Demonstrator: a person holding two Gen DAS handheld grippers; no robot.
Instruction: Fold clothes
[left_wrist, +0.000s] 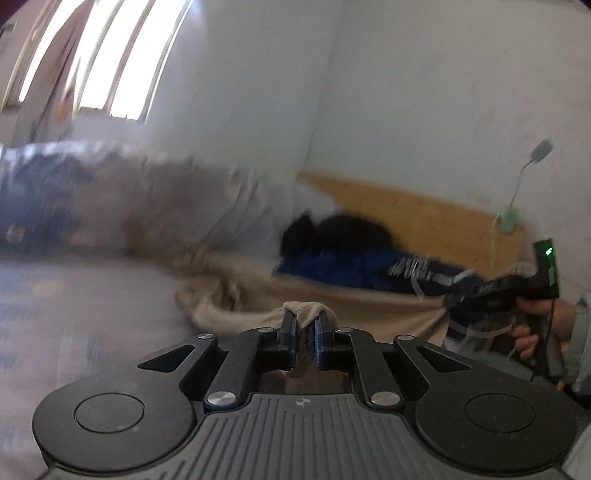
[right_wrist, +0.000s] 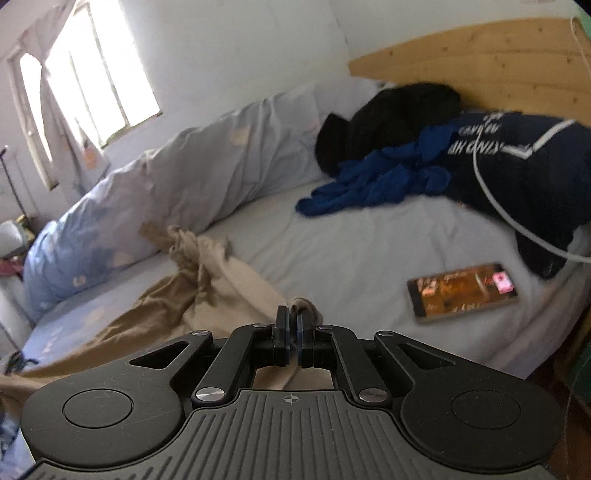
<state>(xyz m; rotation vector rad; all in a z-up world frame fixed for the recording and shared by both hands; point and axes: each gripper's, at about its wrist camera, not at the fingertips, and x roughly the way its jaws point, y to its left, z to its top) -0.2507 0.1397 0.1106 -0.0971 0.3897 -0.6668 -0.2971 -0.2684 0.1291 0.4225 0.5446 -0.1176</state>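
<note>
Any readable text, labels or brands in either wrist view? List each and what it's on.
White block lettering on the dark navy garment: it appears upside down and blurred, so no word reads with certainty.
Phone screen on the bed: lit with an orange picture, any text too small to read.
Green light on the right gripper: a glowing mark, not legible.
Nothing else carries text.

Motion blur smears the bedding (left_wrist: 110, 192); navy garment (right_wrist: 535, 177) cut off.

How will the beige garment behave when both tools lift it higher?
The beige garment looks floppy: it bunches between the left tool and right tool, so it will probably sag. It seems light. The twisted end may drag across the bed.
</note>
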